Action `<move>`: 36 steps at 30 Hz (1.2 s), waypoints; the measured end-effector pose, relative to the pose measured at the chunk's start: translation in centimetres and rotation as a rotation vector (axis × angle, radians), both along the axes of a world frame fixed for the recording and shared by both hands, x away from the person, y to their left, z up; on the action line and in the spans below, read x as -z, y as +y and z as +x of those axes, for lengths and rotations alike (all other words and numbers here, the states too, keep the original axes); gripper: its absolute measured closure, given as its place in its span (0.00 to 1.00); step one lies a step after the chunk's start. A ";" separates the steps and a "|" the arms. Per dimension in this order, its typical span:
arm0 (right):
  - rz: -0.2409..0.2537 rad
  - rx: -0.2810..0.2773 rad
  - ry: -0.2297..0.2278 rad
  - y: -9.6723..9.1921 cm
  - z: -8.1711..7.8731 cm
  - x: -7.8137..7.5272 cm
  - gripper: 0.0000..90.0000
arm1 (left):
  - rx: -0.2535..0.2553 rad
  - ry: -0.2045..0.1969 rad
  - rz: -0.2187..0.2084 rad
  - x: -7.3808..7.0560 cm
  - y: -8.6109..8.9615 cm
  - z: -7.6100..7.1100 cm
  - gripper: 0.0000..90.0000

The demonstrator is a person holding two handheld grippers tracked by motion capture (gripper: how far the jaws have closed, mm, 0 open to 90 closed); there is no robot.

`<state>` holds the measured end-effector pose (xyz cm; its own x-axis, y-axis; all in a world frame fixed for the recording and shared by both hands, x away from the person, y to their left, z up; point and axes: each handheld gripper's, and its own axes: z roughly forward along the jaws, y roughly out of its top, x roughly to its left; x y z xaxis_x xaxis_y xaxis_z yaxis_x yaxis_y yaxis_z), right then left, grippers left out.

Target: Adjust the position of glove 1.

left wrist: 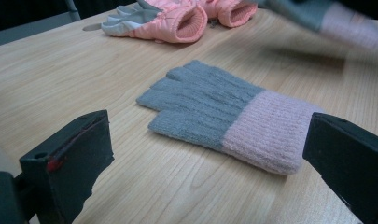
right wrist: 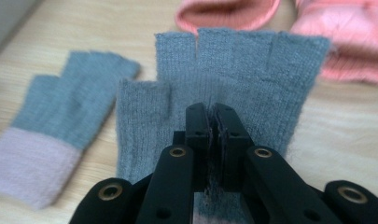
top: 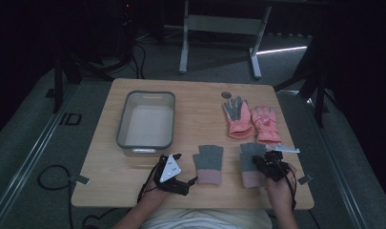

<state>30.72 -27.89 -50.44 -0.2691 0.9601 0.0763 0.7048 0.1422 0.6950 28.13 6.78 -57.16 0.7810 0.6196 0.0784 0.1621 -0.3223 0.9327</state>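
Observation:
Two grey knit gloves with pink cuffs are near the table's front edge. One grey glove [top: 208, 164] [left wrist: 224, 116] [right wrist: 60, 130] lies flat on the wood. My left gripper [top: 186, 168] [left wrist: 207, 126] stands wide open just left of it, jaws apart from it on either side. My right gripper [top: 267, 160] [right wrist: 212, 109] is shut on the palm of the other grey glove [top: 250, 164] [right wrist: 233, 70]. In the left gripper view that held glove [left wrist: 326, 18] is blurred and hangs above the table.
A grey plastic bin [top: 124, 119] stands at the left middle of the table. Two pink gloves [top: 238, 119] [top: 266, 125] lie side by side beyond the grey ones. A small dark round disc [top: 226, 95] sits near the far edge.

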 end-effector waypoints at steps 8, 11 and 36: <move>-0.004 0.039 0.051 0.0 1.3 3.0 0.94 | 0.000 0.000 0.002 0.0 0.0 0.0 0.01; -0.013 0.047 0.050 0.0 1.6 3.4 0.93 | -0.001 -0.004 0.005 0.0 0.0 -0.1 0.01; -0.097 -0.076 0.027 -2.6 2.5 2.0 0.62 | 0.002 -0.011 0.007 0.0 0.0 -0.1 0.01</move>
